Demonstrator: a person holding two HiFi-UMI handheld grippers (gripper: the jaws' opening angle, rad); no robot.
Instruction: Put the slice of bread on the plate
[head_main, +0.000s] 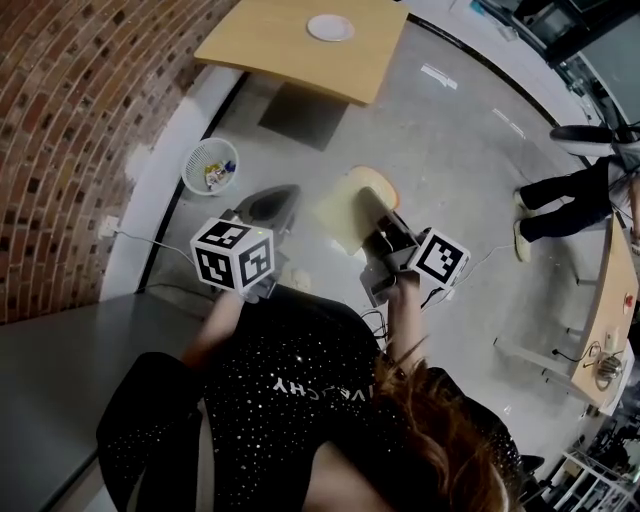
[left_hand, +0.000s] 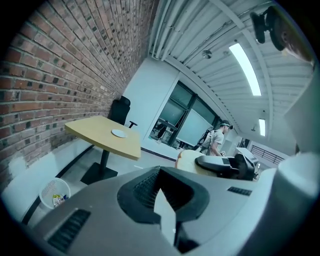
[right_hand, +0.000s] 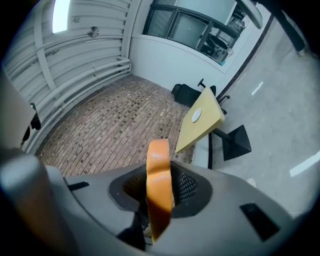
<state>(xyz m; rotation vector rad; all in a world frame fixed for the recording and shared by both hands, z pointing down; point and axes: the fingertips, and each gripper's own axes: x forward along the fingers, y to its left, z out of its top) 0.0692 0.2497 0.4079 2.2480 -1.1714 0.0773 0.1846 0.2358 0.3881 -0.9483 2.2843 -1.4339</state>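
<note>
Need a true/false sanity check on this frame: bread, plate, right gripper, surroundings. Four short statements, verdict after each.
1. The right gripper is shut on the bread. True.
2. The bread already lies on the plate. False: the plate sits empty on the table, and the bread is held in the air, well short of it.
3. A wastebasket stands on the floor near the brick wall. True.
4. Nobody else is in the room. False: another person stands at the right of the head view.
</note>
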